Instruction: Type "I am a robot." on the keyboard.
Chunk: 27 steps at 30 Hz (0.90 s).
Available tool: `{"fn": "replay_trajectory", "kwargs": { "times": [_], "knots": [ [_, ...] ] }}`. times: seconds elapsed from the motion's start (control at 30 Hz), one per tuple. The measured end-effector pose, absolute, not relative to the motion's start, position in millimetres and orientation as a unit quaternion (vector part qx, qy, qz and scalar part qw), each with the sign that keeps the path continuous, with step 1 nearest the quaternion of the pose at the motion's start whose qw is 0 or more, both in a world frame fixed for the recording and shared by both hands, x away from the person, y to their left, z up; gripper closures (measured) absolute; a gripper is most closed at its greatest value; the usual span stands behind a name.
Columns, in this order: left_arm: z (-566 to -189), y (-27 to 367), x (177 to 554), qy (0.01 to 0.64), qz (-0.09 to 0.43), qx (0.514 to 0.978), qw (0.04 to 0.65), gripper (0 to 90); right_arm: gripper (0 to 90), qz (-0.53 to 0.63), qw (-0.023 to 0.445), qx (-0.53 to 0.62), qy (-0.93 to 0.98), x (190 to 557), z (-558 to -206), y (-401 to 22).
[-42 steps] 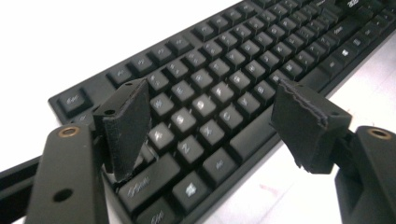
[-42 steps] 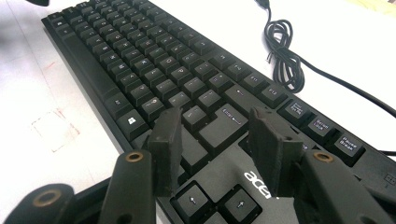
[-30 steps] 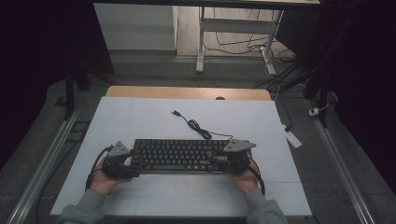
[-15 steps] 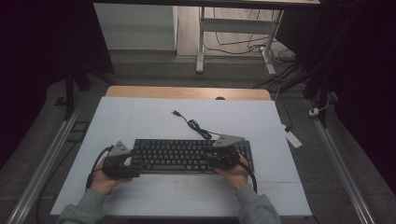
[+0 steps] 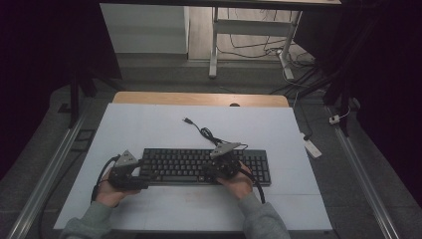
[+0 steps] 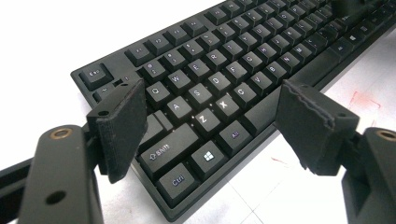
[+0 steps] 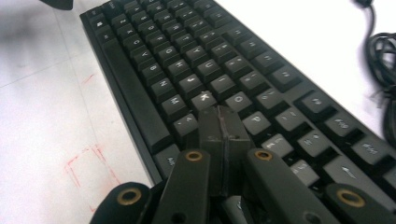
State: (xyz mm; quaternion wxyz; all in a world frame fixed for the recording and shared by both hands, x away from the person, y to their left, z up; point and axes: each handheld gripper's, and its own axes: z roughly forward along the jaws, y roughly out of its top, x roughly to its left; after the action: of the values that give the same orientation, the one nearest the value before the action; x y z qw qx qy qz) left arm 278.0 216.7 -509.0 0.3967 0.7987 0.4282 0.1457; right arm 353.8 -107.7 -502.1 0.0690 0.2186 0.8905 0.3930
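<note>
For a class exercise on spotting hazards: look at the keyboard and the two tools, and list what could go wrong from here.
1. The right tool, jaws pressed together, sits low over the keyboard; its wide tip might press two neighbouring keys at once.
2. The left tool stands open around the keyboard's corner; closing could nudge the keyboard sideways.
3. The loose cable lies coiled behind and could snag if the keyboard shifts.

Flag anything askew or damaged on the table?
Nothing damaged or spilled. The keyboard lies square on the white table, its cable loosely bunched behind it. Faint red marks on the table near the front edge, likely placement marks.
</note>
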Motion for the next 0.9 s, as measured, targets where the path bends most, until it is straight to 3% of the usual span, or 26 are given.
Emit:
{"fn": "replay_trajectory", "kwargs": {
  "times": [0.4,0.77,0.9],
  "knots": [
    [-510,216,278,0.427,0.144,0.8,0.396,25.2,89.5,0.38,0.06,0.213,0.898,353,-512,-98],
    [-509,216,278,0.427,0.145,0.8,0.397,25.1,89.1,0.404,0.081,0.21,0.887,349,-505,-105],
    [-509,216,278,0.427,0.145,0.8,0.396,25.0,73.9,0.421,0.106,0.222,0.873,346,-500,-121]
  ]
}}
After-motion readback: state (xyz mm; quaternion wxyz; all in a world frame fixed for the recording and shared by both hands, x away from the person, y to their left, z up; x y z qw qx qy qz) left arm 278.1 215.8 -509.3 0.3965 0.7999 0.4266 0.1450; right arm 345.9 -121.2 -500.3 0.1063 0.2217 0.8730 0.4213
